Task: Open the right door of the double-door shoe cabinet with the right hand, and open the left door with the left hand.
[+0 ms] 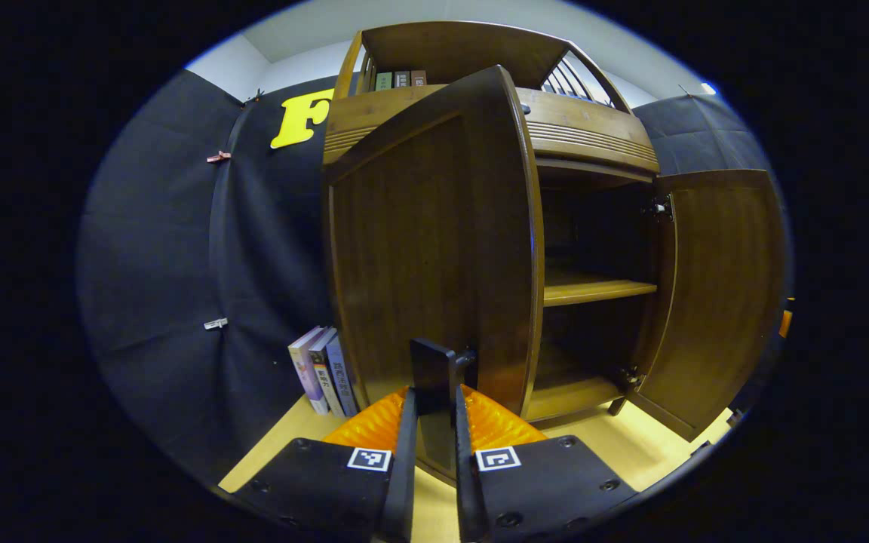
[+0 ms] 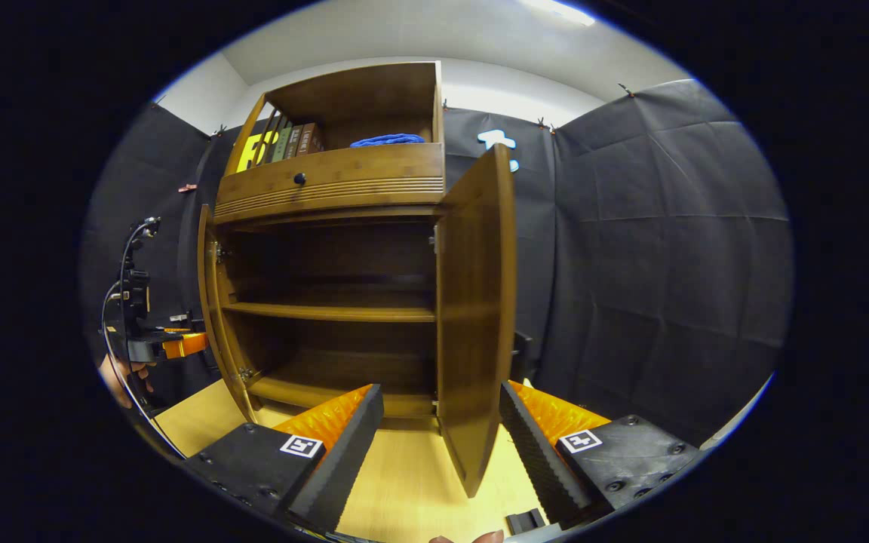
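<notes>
In the left gripper view, the left gripper [image 1: 434, 452] sits at the bottom centre, its fingers drawn close on the dark handle [image 1: 434, 377] of the left door [image 1: 419, 249]. That door stands tall through the middle of the frame, swung well out, directly ahead of the fingers. In the right gripper view, the right gripper [image 2: 442, 430] has its fingers wide apart, straddling the lower edge of the right door [image 2: 476, 317] without touching. Both doors look open already, so letting go seems next.
</notes>
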